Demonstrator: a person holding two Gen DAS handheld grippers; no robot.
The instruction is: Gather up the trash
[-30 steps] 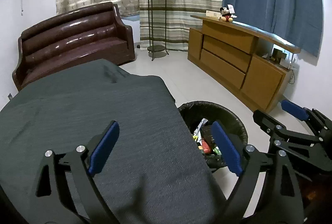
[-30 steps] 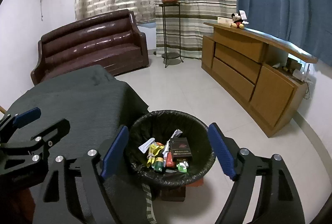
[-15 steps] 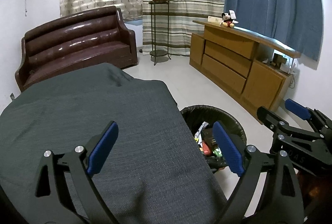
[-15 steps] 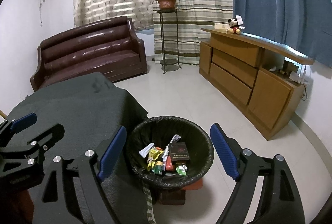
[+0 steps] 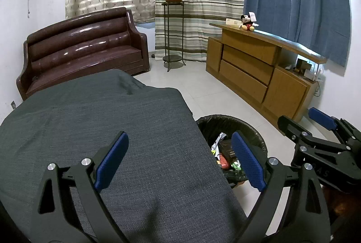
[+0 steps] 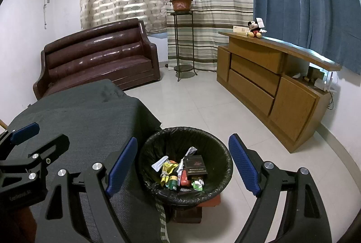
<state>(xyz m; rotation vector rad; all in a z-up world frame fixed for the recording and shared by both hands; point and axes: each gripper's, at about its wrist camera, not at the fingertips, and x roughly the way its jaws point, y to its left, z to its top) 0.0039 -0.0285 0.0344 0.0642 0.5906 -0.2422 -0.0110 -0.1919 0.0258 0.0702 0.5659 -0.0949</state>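
Left wrist view: the left gripper (image 5: 180, 160) hangs over the grey-clothed table (image 5: 90, 125), jaws wide, nothing between them. The trash bin (image 5: 227, 125) (black liner) stands at 3 o'clock of the table edge; the right gripper (image 5: 315, 121) shows at 3 o'clock, jaws apart.

Right wrist view: the right gripper (image 6: 183, 166) frames the trash bin (image 6: 180, 132), jaws wide and empty. Trash (image 6: 180, 172) lies inside: wrappers and a dark box (image 6: 195, 166). The left gripper (image 6: 29, 137) sits at 9 o'clock.
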